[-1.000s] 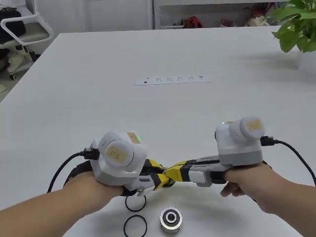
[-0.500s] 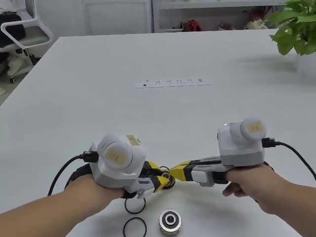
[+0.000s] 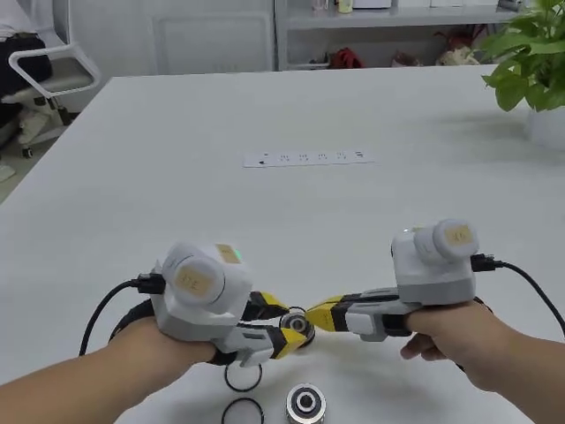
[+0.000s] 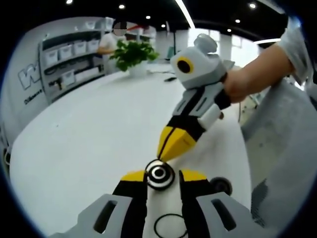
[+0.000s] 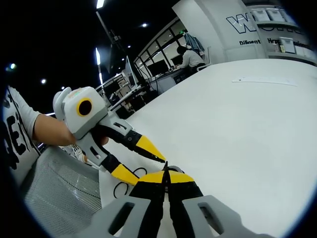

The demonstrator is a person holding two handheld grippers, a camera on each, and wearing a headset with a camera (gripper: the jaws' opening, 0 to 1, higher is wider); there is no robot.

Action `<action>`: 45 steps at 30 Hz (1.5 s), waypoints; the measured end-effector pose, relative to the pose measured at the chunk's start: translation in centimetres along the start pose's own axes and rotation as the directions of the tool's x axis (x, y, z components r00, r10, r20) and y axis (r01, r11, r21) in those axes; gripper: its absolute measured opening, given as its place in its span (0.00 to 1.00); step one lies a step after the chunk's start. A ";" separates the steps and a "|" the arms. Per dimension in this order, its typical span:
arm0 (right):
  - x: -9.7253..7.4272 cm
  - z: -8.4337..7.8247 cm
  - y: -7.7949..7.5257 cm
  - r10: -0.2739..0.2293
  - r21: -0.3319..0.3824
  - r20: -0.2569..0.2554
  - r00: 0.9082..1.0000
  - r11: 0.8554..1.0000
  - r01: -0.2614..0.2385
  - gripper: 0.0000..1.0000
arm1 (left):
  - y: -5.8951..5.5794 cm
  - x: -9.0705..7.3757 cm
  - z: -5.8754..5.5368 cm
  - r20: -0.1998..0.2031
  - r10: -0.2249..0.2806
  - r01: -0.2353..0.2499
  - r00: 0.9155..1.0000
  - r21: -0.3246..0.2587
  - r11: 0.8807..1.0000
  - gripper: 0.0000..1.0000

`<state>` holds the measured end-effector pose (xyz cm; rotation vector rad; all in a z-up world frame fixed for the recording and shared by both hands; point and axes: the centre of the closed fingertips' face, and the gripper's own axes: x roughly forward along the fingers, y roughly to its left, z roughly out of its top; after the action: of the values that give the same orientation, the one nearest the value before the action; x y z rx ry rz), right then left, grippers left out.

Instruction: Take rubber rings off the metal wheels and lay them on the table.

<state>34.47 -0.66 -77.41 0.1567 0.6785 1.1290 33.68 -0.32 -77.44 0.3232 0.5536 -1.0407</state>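
Observation:
My left gripper (image 3: 294, 330) is shut on a small metal wheel (image 3: 296, 324), holding it a little above the white table (image 3: 291, 221). In the left gripper view the wheel (image 4: 159, 173) sits between the yellow jaws. My right gripper (image 3: 311, 317) comes in from the right with its tips on the wheel's rim, pinched shut on the thin black rubber ring (image 5: 166, 166). Two loose rubber rings (image 3: 243, 375) (image 3: 243, 412) lie on the table below the left gripper. A second metal wheel (image 3: 305, 403) lies beside them.
A white power strip (image 3: 309, 159) lies across the middle of the table. A potted plant (image 3: 530, 53) stands at the far right corner. An office chair (image 3: 35, 71) is beyond the left edge. Black cables (image 3: 106, 309) trail from both grippers.
The head camera has tilted, so the whole scene sits lower. The gripper tips, crossed over each other before, have drawn slightly apart and the wheel now shows between them.

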 end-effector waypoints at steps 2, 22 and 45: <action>-0.1 0.1 0.1 0.004 0.000 0.001 1.000 1.000 -0.004 0.00 | -0.1 -0.3 0.2 0.008 -0.002 0.002 1.000 -0.007 1.000 0.28; -0.8 1.4 1.1 0.020 -0.004 0.021 1.000 1.000 -0.020 0.00 | -0.6 -2.9 0.0 0.016 0.000 0.000 1.000 -0.001 1.000 0.40; -1.1 2.3 2.5 0.039 -0.020 0.035 0.999 0.999 -0.038 0.00 | -0.7 -5.2 -0.1 0.032 0.013 -0.013 0.999 -0.006 1.000 0.48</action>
<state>33.51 -0.05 -74.01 0.1735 0.6354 1.1669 31.04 3.20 -74.57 0.3045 0.5247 -1.0297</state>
